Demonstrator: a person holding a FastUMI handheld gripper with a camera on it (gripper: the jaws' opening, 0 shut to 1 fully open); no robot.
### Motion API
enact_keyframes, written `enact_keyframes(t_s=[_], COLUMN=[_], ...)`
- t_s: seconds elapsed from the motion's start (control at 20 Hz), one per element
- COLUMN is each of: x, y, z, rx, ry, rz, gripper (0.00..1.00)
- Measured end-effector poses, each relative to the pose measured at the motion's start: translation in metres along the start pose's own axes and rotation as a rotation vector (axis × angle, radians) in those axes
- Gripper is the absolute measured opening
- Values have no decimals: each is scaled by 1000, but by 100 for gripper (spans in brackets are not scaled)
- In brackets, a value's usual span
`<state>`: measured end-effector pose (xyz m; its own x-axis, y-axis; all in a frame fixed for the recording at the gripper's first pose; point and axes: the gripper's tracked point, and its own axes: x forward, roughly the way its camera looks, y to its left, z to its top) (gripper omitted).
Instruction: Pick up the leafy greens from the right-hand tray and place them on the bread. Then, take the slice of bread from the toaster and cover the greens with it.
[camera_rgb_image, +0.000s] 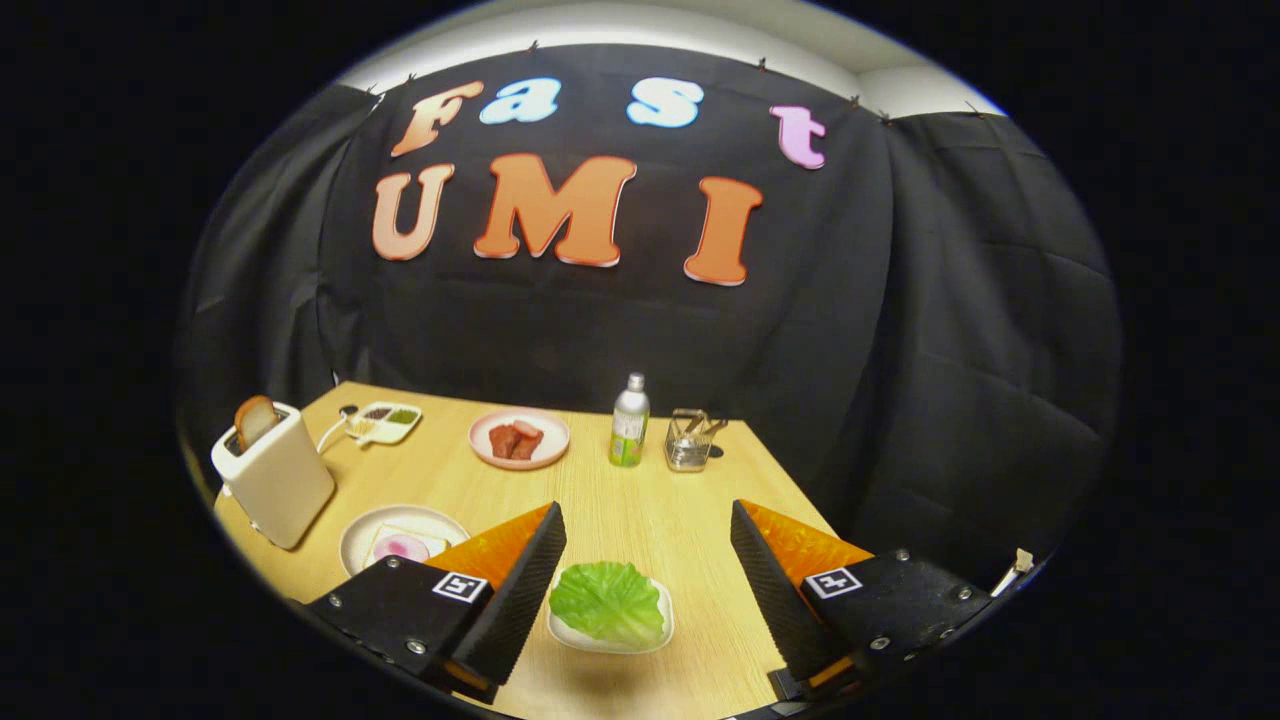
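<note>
A leafy green lettuce piece (608, 600) lies on a small white tray (655, 635) on the wooden table, between my two fingers and nearer the left one. My gripper (648, 525) hangs above it, open wide, holding nothing. Left of the left finger stands a white plate (362, 530) with a slice of bread (410, 542) topped by a pink round slice. Beyond that plate is a white toaster (275, 475) with a browned slice of bread (255, 420) sticking up out of its slot.
Farther back on the table are a pink plate with red meat pieces (519, 439), a small divided dish of condiments (385, 422), a clear bottle with a green label (630, 424) and a glass holder (690, 440). The table's right edge runs diagonally past the right finger.
</note>
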<state>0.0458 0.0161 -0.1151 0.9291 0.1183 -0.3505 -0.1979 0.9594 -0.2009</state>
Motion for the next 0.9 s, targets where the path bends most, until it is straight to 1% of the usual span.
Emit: enact_keyframes(t_s=[0.15, 0.3, 0.45, 0.5, 0.6, 0.8, 0.9], x=[28, 52, 72, 77, 84, 101, 102], y=[9, 21, 27, 29, 37, 44, 46], z=[-33, -59, -86, -97, -118, -141, -156], rx=[-6, -60, -116, -122, -103, -77, -62], ry=[169, 310, 444, 512, 634, 759, 831], rz=[39, 73, 69, 66, 83, 98, 108], gripper=[100, 100, 100, 100, 100, 100, 100])
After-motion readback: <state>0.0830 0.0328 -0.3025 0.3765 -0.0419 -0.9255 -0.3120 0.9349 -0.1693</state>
